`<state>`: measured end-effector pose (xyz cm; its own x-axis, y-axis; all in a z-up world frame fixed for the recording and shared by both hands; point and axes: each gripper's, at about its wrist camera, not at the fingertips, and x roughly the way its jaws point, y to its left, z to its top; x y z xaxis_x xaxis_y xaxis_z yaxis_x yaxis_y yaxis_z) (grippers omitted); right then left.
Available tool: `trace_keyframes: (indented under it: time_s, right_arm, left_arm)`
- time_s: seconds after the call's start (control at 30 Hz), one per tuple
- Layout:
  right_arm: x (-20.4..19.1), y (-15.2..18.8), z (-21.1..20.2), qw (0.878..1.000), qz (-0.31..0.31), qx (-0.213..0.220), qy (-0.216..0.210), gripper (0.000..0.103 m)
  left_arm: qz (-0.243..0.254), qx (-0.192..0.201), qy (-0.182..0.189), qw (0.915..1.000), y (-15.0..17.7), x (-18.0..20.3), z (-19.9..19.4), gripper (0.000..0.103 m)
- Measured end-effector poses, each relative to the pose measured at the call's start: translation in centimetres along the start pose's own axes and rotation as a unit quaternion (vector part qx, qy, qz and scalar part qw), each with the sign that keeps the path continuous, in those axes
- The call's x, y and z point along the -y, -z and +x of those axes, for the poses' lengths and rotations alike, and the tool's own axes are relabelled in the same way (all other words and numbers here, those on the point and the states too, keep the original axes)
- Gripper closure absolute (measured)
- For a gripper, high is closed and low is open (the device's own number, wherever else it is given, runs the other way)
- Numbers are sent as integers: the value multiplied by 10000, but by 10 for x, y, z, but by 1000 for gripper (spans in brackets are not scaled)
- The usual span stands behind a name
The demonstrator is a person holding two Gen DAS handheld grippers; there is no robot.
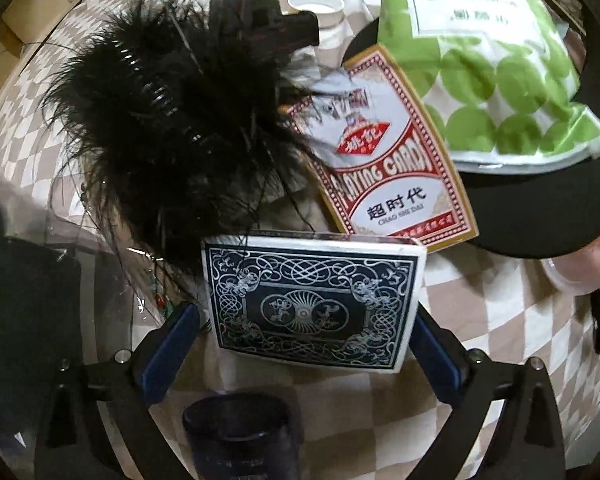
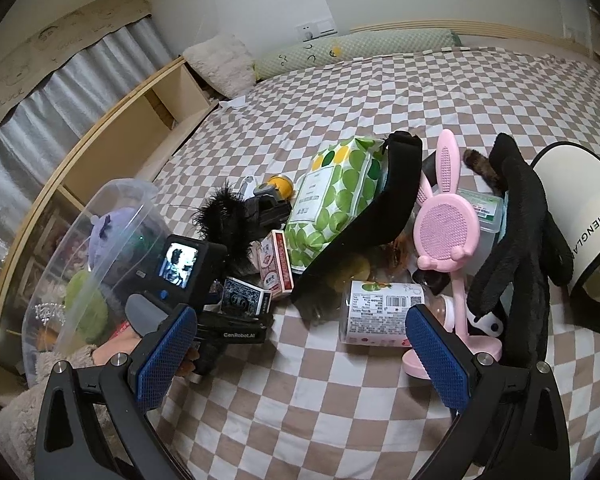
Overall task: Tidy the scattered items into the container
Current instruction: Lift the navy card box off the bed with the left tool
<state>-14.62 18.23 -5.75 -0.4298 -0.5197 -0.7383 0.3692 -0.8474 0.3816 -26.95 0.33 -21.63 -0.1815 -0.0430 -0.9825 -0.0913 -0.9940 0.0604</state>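
Left wrist view: left claw [image 1: 308,340] was spread wide around the blue card box [image 1: 314,304], low centre of the frame, pads not pressing.
Risk: black feather piece [image 1: 168,120] touched the box's upper left edge; wisps could have snagged in the grip.
Risk two: glossy, hard-cornered cardboard could have slid off the soft checkered bed [image 1: 480,320].
Right claw [image 2: 308,356]: spread, pinching nothing.
Container [image 2: 80,248]: clear thin plastic, left of the right wrist view, plush toys inside.

Blue card deck [image 1: 314,304] between wide gripper [image 1: 308,340] fingers
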Motion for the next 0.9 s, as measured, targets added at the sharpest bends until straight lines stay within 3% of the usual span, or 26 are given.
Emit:
trace_keyframes:
  time_s: [0.1, 0.33, 0.5, 0.53, 0.57, 0.8, 0.83, 0.87, 0.9]
  right_arm:
    - [0, 0, 1, 10000, -7, -24, -19, 0]
    - [-2, 3, 1, 10000, -58, -66, 21, 0]
    - [-3, 3, -1, 10000, -52, -39, 37, 0]
    - [-3, 3, -2, 10000, -39, -26, 34, 0]
    - [-3, 3, -2, 10000, -18, -8, 27, 0]
    - [3, 1, -4, 9995, 287, 113, -9, 0]
    - [3, 1, -3, 9994, 320, 104, -31, 0]
    - [3, 1, -4, 9993, 347, 103, -55, 0]
    - [2, 1, -4, 9992, 368, 108, -76, 0]
  left_arm:
    - [-61, 45, 106, 9999, -5, -1, -2, 11]
    - [103, 153, 144, 9997, -8, 6, -11, 12]
    - [581, 482, 364, 9965, -2, 27, -38, 14]
    - [732, 553, 492, 9946, 2, 32, -44, 42]
    - [862, 600, 545, 9930, 5, 37, -49, 53]
    - [1100, 468, 751, 9900, 33, 45, -59, 52]
    - [1055, 455, 719, 9908, 43, 49, -62, 39]
    - [964, 427, 702, 9919, 52, 48, -63, 21]
    - [835, 445, 675, 9932, 63, 46, -64, 14]
